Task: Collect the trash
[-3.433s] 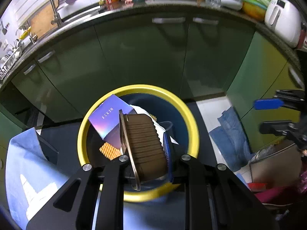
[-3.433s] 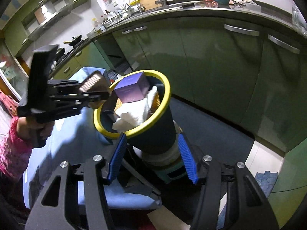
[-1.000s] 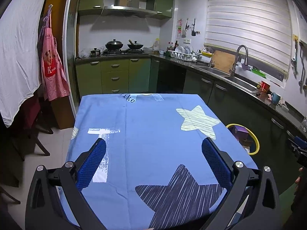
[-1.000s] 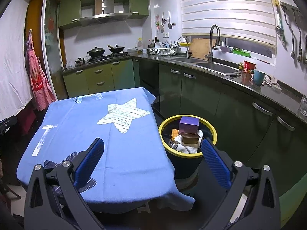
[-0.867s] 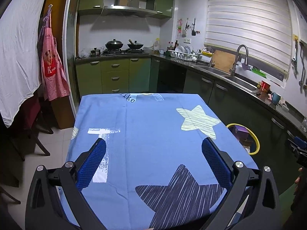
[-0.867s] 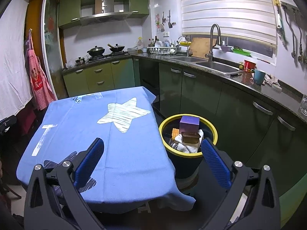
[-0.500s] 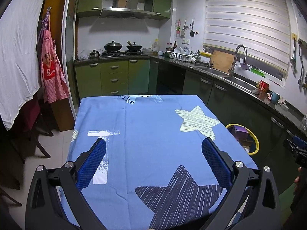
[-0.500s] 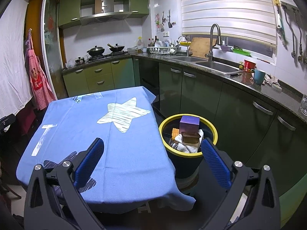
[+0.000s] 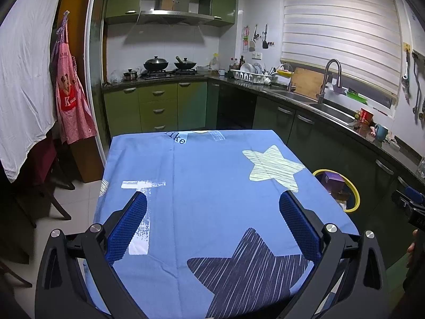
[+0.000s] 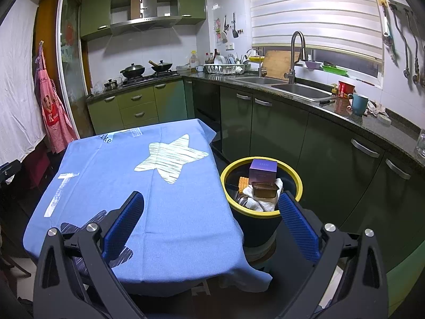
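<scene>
Both grippers have pulled back from the bin since the brown container was dropped in. At left, the left gripper (image 9: 212,212) hangs with jaws spread wide and empty above the blue star-print tablecloth (image 9: 207,186). Further right, the right gripper (image 10: 209,212) is likewise agape, holding nothing. Beside the table's right edge stands the yellow-rimmed trash bin (image 10: 265,214), holding a purple box (image 10: 263,170), the brown container (image 10: 264,189) and white crumpled paper (image 10: 261,203), before dark green cabinets (image 10: 332,159).

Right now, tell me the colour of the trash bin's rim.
Yellow; the trash bin has a dark body below the rim. It shows best in the right wrist view.
</scene>
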Tool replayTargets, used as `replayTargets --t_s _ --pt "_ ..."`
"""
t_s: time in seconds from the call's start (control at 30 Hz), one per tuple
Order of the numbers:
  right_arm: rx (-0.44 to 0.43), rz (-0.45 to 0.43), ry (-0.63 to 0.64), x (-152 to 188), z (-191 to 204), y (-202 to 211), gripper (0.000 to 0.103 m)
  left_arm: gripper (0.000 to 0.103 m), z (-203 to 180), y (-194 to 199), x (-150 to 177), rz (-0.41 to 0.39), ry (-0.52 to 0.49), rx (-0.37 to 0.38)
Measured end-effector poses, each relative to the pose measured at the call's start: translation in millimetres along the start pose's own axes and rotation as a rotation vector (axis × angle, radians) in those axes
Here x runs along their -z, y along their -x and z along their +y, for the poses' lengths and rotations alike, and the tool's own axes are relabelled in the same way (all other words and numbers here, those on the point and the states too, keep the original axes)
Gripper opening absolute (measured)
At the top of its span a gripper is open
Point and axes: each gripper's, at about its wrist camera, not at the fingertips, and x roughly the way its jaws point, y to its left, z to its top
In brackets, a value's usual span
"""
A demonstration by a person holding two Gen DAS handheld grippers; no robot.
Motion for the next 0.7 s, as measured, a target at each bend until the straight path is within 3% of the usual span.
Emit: replayTargets --t_s 0.7 --pt "-0.016 0.0 0.002 1.6 7.5 -5.4 0.097 0.098 4.1 -0.7 -0.3 0.002 0.0 -0.005"
